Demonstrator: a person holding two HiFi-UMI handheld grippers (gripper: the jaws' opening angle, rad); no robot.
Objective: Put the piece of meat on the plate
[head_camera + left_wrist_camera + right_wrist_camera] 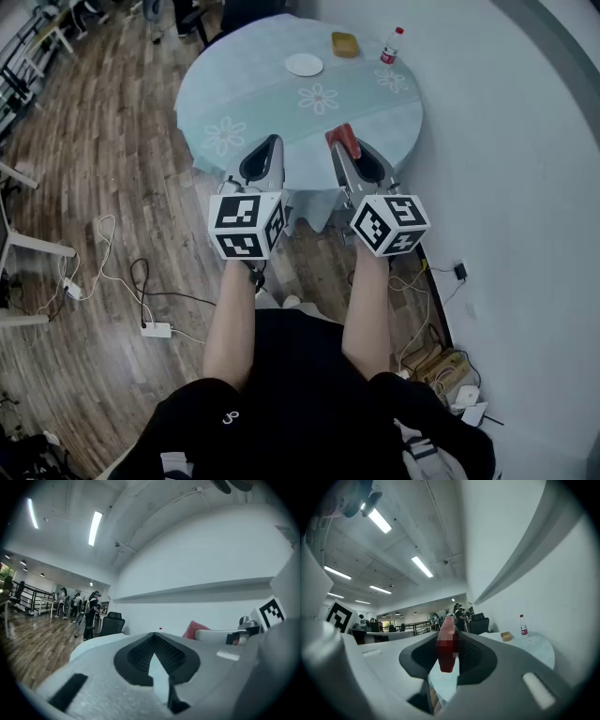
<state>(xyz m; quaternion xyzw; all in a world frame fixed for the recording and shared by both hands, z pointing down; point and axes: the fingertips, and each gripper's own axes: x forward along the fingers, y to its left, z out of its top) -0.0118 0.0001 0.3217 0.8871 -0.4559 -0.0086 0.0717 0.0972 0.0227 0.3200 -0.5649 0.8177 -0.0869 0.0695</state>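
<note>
The piece of meat (343, 140), a red slab, stands on edge between the jaws of my right gripper (350, 148), which is shut on it; in the right gripper view the meat (446, 648) fills the gap between the pads. The white plate (304, 65) lies at the far side of the round table (281, 103), well ahead of both grippers. My left gripper (266, 153) is level beside the right one at the table's near edge, its jaws shut with nothing in them (153, 637). The left gripper view also shows the meat (191, 630) off to its right.
A small yellow dish (344, 43) and a red-capped bottle (389, 47) stand at the table's far right. A white wall runs close along the right. Cables and a power strip (156, 329) lie on the wooden floor at the left. People stand far off across the room.
</note>
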